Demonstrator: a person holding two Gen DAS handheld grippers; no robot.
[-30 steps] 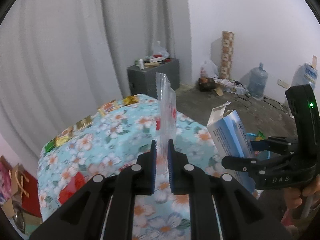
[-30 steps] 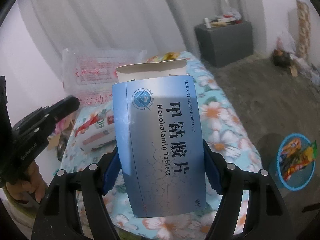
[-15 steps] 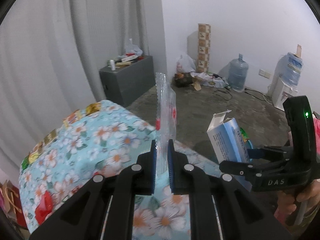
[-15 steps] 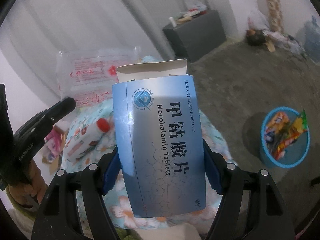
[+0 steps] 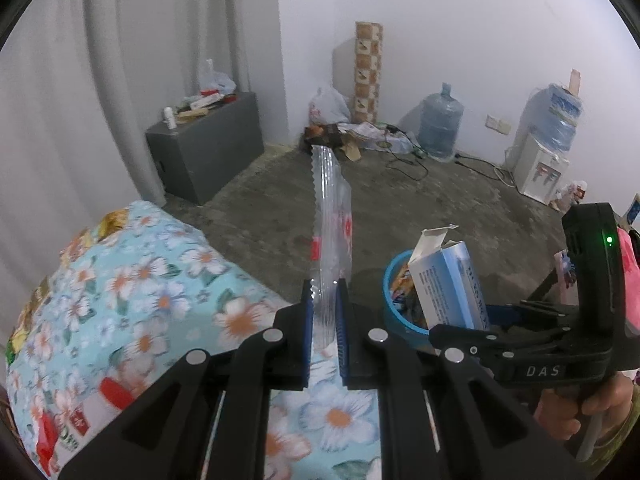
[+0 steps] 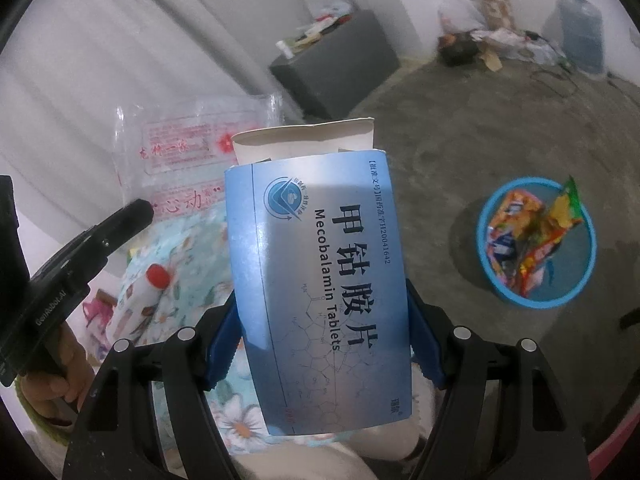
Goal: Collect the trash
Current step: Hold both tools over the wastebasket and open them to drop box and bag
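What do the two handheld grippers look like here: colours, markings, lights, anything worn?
Both are black plastic linkages with silver pivot pins and ribbed blue pads. The right gripper has a pistol-style body lettered "DAS" and a lit green indicator. The left gripper bears white "BenRobot.AI" lettering on its side. An olive-coloured cuff edge shows at each hand.

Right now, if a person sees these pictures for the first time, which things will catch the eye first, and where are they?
The blue medicine box fills the middle of the right wrist view, clamped between the right gripper pads with its top flap open. Beside it, the left gripper pinches a clear plastic bag with red print, held upright. On the grey floor to the right sits a blue basin holding bright snack wrappers.
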